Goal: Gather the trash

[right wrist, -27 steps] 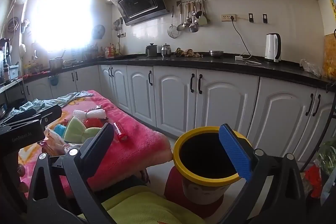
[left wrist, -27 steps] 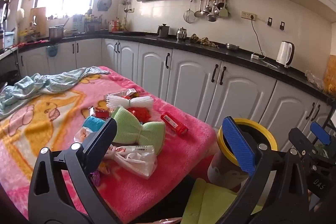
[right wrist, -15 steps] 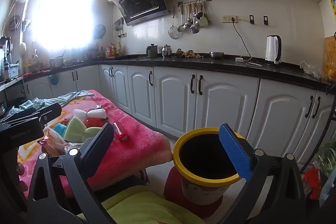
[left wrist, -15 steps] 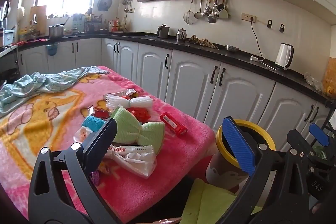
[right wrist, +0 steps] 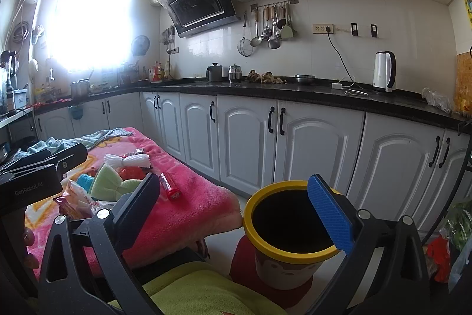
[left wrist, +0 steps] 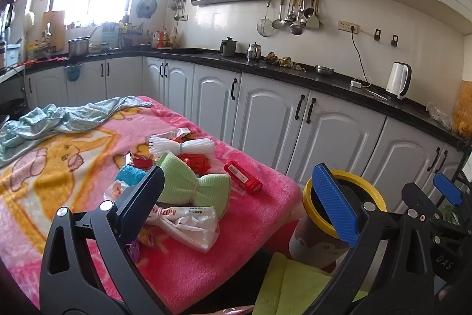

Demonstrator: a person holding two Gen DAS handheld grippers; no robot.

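Left gripper [left wrist: 239,197] and right gripper [right wrist: 236,205]: jaws released wide, nothing held, both hovering in air. Trash pile — white crumpled plastic bag [left wrist: 188,223], green bow-shaped sponge [left wrist: 191,185], red cylindrical tube [left wrist: 243,177] — lies on pink fleece blanket [left wrist: 206,270]. Yellow-rimmed round bin [right wrist: 292,232] stands on the floor just beside the blanket's edge.

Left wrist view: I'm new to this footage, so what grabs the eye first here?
The bright pink blanket covering the table dominates, with litter clustered near its right end: a green bow-shaped sponge, a tied white plastic bag and a red tube. Just off the table's right edge, low down, stands a yellow-rimmed bin. Both sets of jaws are open and empty.
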